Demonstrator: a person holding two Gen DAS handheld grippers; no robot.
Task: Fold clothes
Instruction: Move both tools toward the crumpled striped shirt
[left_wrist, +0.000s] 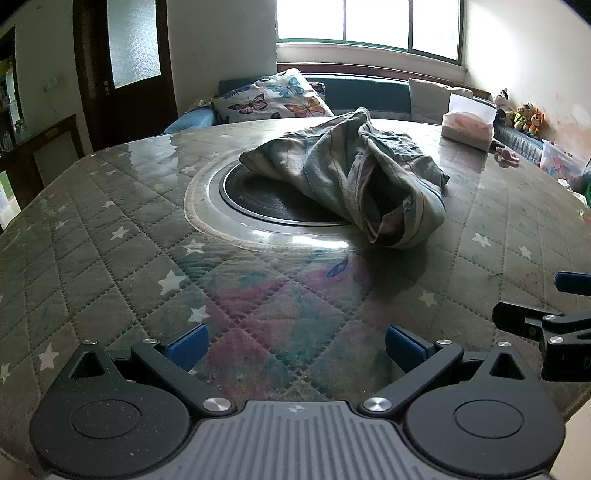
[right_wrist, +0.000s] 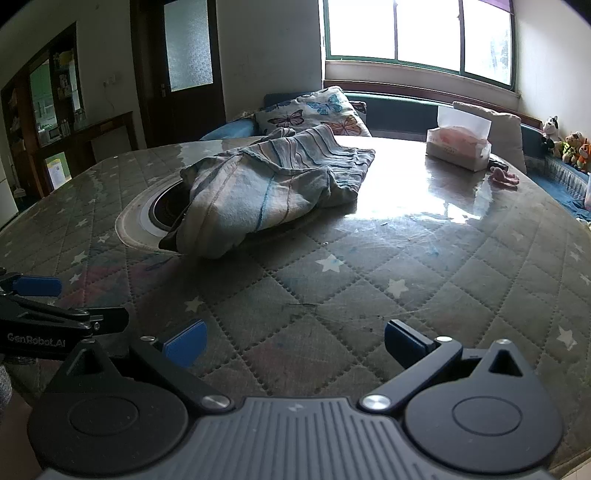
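A crumpled striped garment (left_wrist: 354, 173) in grey, pale blue and pink lies heaped at the middle of the round table (left_wrist: 110, 229), partly over a dark round inset (left_wrist: 258, 192). From the right wrist view the garment (right_wrist: 269, 188) sits ahead and to the left. My left gripper (left_wrist: 295, 347) hovers open over the table's near edge, well short of the cloth, nothing between its blue pads. My right gripper (right_wrist: 295, 343) is likewise open and empty near the front edge. Each gripper shows at the side of the other's view: the right gripper (left_wrist: 532, 310), the left gripper (right_wrist: 55, 306).
A tissue box (right_wrist: 458, 147) stands at the far right of the table (right_wrist: 406, 277), with a small pink object (right_wrist: 504, 177) beside it. Behind the table runs a bench with a butterfly cushion (left_wrist: 273, 98) and plush toys (left_wrist: 524, 114). A dark door (left_wrist: 125, 70) stands at the left.
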